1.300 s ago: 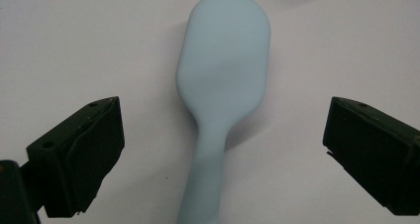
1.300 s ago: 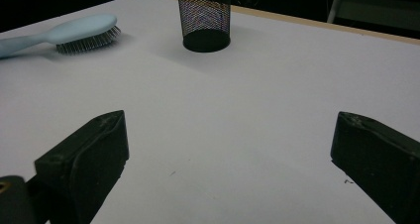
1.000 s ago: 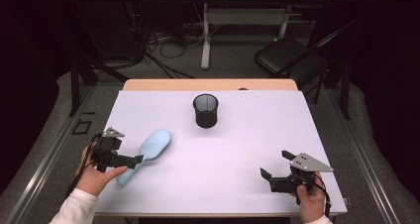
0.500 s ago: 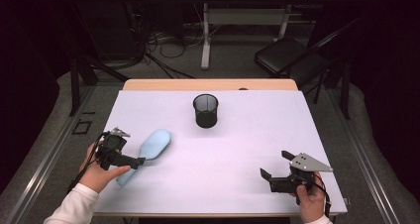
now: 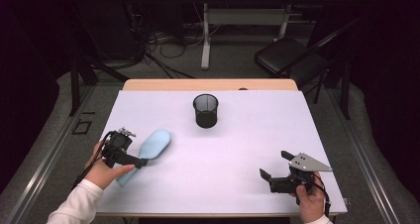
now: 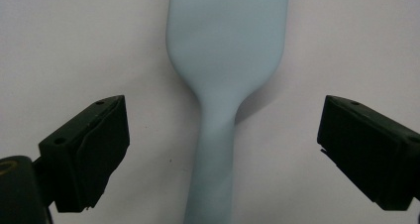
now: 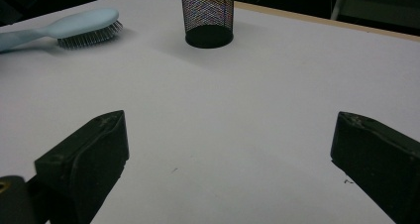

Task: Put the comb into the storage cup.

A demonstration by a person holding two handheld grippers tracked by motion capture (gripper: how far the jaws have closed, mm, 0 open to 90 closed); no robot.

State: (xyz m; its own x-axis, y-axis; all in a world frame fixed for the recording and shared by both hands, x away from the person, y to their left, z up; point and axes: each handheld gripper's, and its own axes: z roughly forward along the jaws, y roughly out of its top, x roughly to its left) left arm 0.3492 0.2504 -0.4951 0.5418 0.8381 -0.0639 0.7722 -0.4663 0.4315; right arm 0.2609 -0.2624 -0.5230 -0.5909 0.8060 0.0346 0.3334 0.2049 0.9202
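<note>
A light blue hairbrush (image 5: 154, 143) lies bristles down on the left part of the white table top (image 5: 233, 149). My left gripper (image 5: 140, 158) is open above the handle. In the left gripper view, the hairbrush (image 6: 228, 45) runs up between the two jaws of the left gripper (image 6: 223, 135), with a wide gap on each side. My right gripper (image 5: 275, 165) rests open near the front right edge, nothing between its jaws. In the right gripper view, the right gripper (image 7: 228, 144) faces the hairbrush (image 7: 81, 23) and a black mesh cup (image 7: 208, 16).
The black mesh cup (image 5: 205, 111) stands upright at the back centre of the table. A wooden strip (image 5: 208, 84) borders the far edge. Beyond it are a black chair (image 5: 292, 55), cables and a table leg on the floor.
My left gripper has shifted slightly to the right, further along the hairbrush handle. The right gripper, the brush and the cup have stayed in place.
</note>
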